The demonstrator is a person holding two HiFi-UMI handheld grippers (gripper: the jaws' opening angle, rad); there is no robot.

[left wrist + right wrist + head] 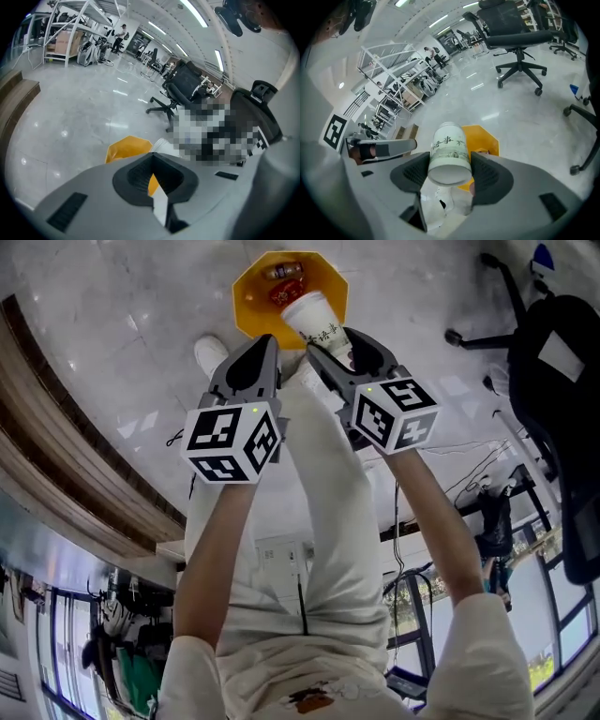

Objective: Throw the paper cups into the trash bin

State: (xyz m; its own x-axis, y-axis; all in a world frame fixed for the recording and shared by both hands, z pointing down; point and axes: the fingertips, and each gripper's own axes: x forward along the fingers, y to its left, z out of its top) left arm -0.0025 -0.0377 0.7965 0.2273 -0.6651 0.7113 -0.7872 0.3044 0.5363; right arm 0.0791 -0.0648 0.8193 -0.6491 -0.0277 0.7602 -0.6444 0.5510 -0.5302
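A white paper cup (317, 321) with green print lies on its side between the jaws of my right gripper (336, 341), which is shut on it. The cup (449, 152) points its closed bottom at the right gripper view's camera. It hangs right above the open yellow trash bin (258, 296), which stands on the grey floor ahead of the person's feet. My left gripper (270, 341) is beside the right one, jaws pressed together and empty. In the left gripper view the bin (125, 147) shows just past the shut jaws (152, 157).
Inside the bin lies a red wrapper (284, 289). A black office chair (561, 381) stands to the right and another chair's wheeled base (478, 334) near it. A wooden ledge (56, 456) runs along the left. A white shoe (210, 354) is next to the bin.
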